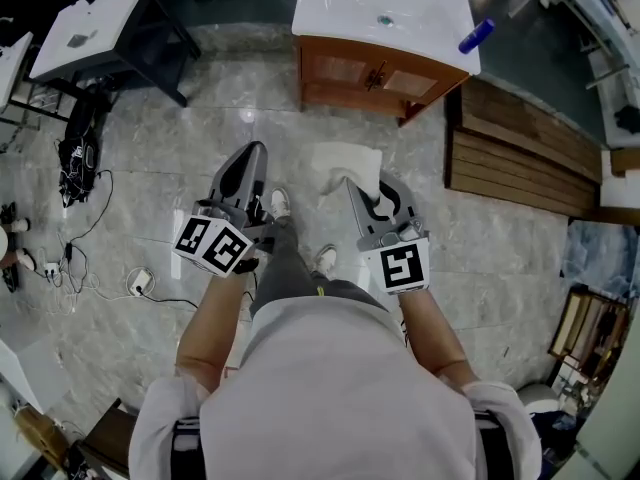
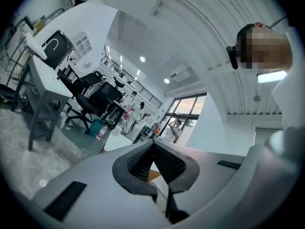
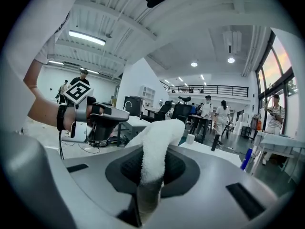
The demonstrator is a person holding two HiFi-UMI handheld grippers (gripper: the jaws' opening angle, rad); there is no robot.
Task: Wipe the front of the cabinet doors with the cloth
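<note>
Since we stand well back from the work, both tools are simply carried in front of our body, pointing ahead. Nearest us, the left gripper [image 1: 255, 152] has its jaws together on nothing. We judge it is kept idle and out of the way because the wiping needs only one tool. Just beside it, the right gripper [image 1: 360, 190] is clamped on the cloth [image 1: 340, 163]. A white fold is pinched between the pads and the loose end stands up past the tips, which would leave a soft face free to press against wood. Below them our shoes [image 1: 280, 204] are on the pale floor [image 1: 200, 138], with open floor between us and the target. Farther on stands the cabinet [image 1: 372, 76], under a white basin [image 1: 380, 8] with a blue bottle [image 1: 477, 35] at its corner. Its wooden doors [image 1: 345, 68] face us and appear closed, and nothing touches them. We judge the wiping has not begun. The next move calls for stepping closer and lowering the right gripper so the cloth meets the door fronts flat, without the hard jaw tips scraping the panels.
</note>
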